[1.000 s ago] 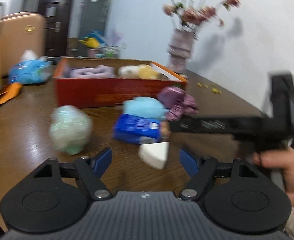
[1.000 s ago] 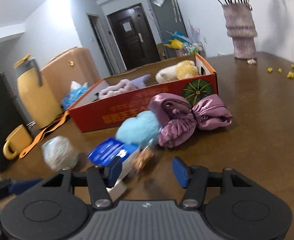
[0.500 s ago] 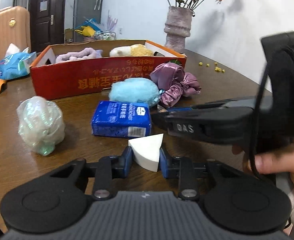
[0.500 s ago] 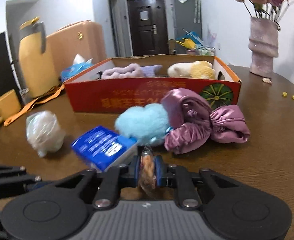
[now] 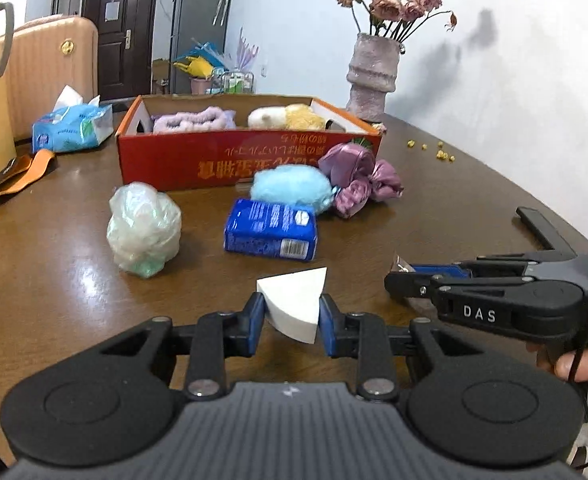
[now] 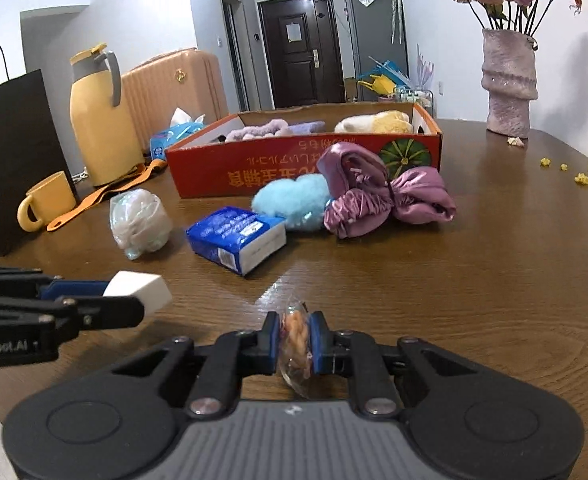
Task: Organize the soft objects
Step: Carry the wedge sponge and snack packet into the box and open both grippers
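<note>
Table under both your tongs, brown wood, everything sits on it. Red cardboard box is straight ahead of both grippers, well beyond them, open top. Inside it: a lilac fuzzy band on the left, a white-and-yellow plush on the right. Yellow jug and yellow mug sit far left of your right gripper; vase far right, behind the box corner.

Between box and tongs, still loose on the table: purple satin bundle touching the box front, blue fluffy ball just left of it and touching it, blue tissue pack nearer you, against the ball. Clear bag of pale stuffing lies left of the pack, apart from it.

Your left gripper is clamped on the white wedge sponge, pads pressing both flat sides, the wedge's tip poking forward past the fingers. The jaws have just been closing, with the sponge between them.

Your right gripper is clamped on a small clear-wrapped orange item; can't tell what it is. Those jaws have also just been closing, with the item between them. It sits right of the left one, level with it, apart.
</note>
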`<state>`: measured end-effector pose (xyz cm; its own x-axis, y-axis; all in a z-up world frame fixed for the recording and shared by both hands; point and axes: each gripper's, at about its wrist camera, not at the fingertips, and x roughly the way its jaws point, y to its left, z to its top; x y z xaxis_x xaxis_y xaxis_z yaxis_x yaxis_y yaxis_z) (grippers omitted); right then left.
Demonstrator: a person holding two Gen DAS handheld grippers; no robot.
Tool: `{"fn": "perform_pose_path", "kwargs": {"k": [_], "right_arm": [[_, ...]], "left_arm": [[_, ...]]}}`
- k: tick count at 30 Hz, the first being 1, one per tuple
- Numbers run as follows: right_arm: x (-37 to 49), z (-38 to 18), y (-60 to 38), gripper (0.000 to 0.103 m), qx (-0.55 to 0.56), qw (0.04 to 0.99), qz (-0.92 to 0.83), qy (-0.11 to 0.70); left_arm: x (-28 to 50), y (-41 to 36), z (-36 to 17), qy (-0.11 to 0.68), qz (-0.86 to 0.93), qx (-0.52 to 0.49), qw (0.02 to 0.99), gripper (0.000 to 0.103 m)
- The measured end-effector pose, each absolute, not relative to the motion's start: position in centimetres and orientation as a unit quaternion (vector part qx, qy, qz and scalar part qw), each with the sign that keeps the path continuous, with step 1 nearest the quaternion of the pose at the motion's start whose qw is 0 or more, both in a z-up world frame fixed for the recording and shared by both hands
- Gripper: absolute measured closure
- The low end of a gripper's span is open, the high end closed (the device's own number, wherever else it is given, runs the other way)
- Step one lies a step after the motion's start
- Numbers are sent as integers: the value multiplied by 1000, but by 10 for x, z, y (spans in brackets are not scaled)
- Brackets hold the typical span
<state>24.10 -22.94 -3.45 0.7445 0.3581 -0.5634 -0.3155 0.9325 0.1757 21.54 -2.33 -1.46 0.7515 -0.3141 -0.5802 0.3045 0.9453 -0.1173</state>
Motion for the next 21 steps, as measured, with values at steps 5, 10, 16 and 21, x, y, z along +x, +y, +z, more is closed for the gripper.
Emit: {"fn": "perform_pose_path", "kwargs": {"k": [5,10,16,21], "right_arm": [[253,-8,-240,88,77,932,217,280],[325,46,-246,88,106,931,257,238],[498,63,-231,87,142,909,250,302],[607,44,-205,57,130,902,204,357]], "left_arm": [[242,-19,12,296,-202,-32,933,74],[324,-12,56,266,-213,-41,939,73],[468,-23,61,336,-200,-30,920,73],[541,-32,28,366,-143,10,920,54]]}}
